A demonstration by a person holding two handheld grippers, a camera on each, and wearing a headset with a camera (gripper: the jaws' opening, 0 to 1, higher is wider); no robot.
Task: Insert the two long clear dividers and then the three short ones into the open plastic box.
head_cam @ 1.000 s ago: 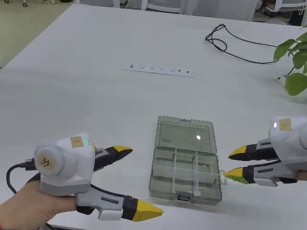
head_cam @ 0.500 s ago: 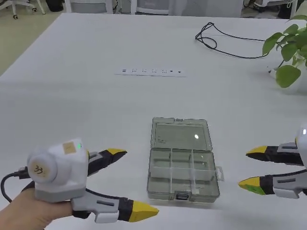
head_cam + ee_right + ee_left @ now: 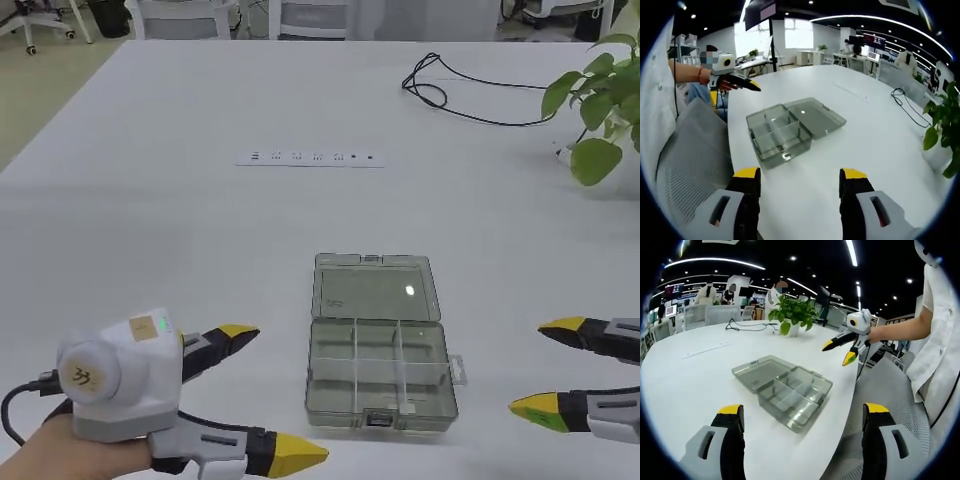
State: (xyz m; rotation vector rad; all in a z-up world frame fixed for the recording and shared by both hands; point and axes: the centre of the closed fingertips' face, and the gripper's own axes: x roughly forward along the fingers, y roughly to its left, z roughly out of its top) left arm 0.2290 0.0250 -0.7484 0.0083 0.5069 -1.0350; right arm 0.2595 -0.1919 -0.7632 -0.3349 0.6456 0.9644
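well, left gripper (image 3: 278, 393) and right gripper (image 3: 540, 366) hang spread and empty, flanking the plastic box (image 3: 335, 408). dividers (image 3: 397, 362) look seated inside it, so probably nothing needs holding.

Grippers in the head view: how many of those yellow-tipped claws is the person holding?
2. The left gripper is at the lower left, in the person's hand. The right gripper reaches in from the lower right edge. Both are open, one on each side of the plastic box.

The smoky clear box (image 3: 340, 412) lies open near the worktop's (image 3: 200, 220) front edge, its lid (image 3: 375, 290) folded flat behind. Clear dividers (image 3: 355, 362) stand upright inside, forming compartments.
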